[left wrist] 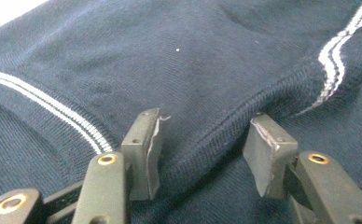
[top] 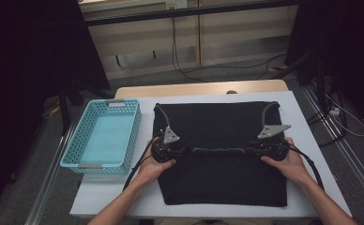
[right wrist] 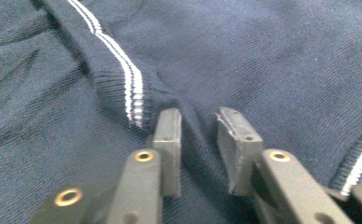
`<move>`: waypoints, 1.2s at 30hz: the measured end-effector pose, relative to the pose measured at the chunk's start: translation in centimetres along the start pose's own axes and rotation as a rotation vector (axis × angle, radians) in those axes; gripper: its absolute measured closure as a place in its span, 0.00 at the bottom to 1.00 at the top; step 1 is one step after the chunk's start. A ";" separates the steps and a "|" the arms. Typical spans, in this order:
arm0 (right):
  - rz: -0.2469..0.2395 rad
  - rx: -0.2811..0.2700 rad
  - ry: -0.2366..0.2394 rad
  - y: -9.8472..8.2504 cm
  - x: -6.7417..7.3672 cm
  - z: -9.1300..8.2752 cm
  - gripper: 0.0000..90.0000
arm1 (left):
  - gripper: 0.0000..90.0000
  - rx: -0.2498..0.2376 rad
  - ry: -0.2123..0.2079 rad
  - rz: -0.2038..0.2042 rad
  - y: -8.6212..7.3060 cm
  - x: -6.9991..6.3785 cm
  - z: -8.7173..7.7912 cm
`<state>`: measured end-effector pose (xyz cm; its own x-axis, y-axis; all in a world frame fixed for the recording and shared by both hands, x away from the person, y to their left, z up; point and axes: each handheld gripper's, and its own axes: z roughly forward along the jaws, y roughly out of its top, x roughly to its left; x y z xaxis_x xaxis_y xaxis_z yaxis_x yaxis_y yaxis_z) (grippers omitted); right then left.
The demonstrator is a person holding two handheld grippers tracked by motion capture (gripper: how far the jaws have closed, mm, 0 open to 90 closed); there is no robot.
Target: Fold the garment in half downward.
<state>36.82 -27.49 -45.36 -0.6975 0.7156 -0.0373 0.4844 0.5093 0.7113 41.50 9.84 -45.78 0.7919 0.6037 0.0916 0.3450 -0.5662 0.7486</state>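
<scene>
Dark knitted garment [top: 222, 154] with white stripes lies flat across the middle of the white counter [top: 307, 136]. Left claw [top: 182, 151] sits at the nine o'clock end of a raised ribbed fold [top: 220, 151]; in the left gripper view [left wrist: 202, 149] its jaws stand apart with the ridge between them, pads not pressing. Right claw [top: 254, 149] sits at the three o'clock end; its jaws [right wrist: 198, 144] are narrower, fabric between them, not visibly clamped. Turquoise basket [top: 124, 140] stands at nine o'clock, apart from the garment.
</scene>
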 end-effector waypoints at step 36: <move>0.021 -0.072 0.030 -0.6 1.4 -4.8 0.96 | 0.94 -0.010 -0.159 -0.040 -0.2 -1.0 -5.0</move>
<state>33.05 -29.13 -42.51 -0.7033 0.7109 -0.0015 0.4609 0.4575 0.7605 38.15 12.19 -42.73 0.8476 0.5290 -0.0426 0.3736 -0.5377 0.7558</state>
